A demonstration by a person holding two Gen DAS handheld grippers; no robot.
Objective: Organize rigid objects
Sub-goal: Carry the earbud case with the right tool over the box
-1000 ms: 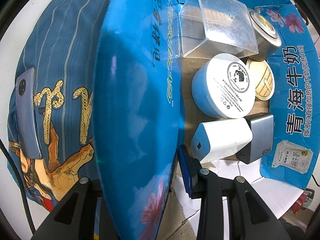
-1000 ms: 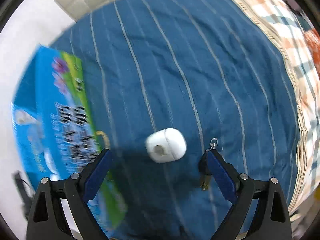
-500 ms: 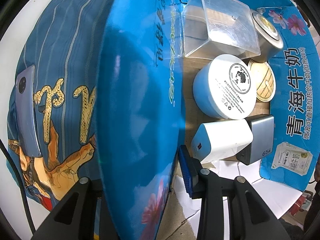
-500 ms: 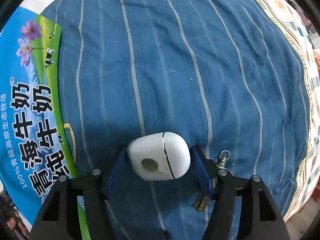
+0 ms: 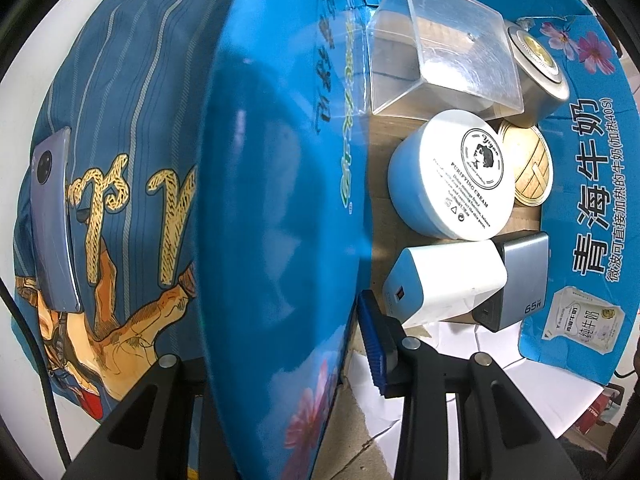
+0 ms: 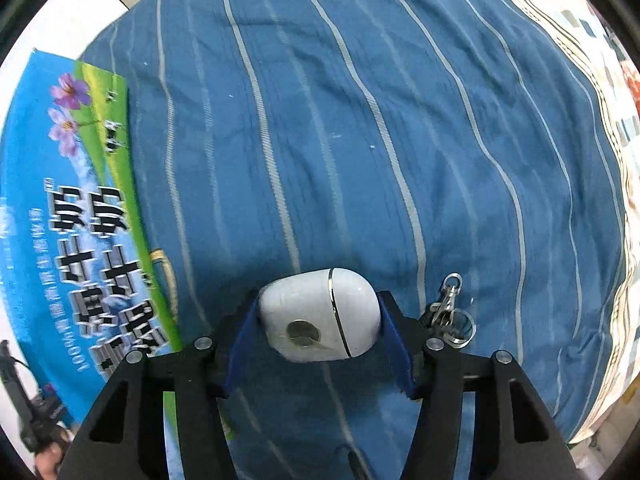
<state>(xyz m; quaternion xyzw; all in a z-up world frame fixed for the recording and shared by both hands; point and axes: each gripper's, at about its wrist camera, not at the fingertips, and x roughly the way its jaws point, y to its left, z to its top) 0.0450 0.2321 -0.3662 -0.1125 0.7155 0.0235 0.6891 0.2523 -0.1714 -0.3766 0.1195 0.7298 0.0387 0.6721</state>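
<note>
Right tool (image 6: pixel 318 334): you have it clamped on the white earbud case (image 6: pixel 320 314), just above the striped blue bedspread (image 6: pixel 360 120), with a key ring (image 6: pixel 450 316) lying beside it. Your left tool (image 5: pixel 280 344) grips the carton flap (image 5: pixel 276 200), holding the milk carton (image 5: pixel 592 208) open. Already packed inside: white charger (image 5: pixel 448 282), grey charger (image 5: pixel 520 272) marked "65W", cream jar (image 5: pixel 452 178) reading "PURIFYING CREAM", clear box (image 5: pixel 444 48), round tin (image 5: pixel 538 64). Left outside, by my reading: the case, keys, and phone (image 5: pixel 54 220).
</note>
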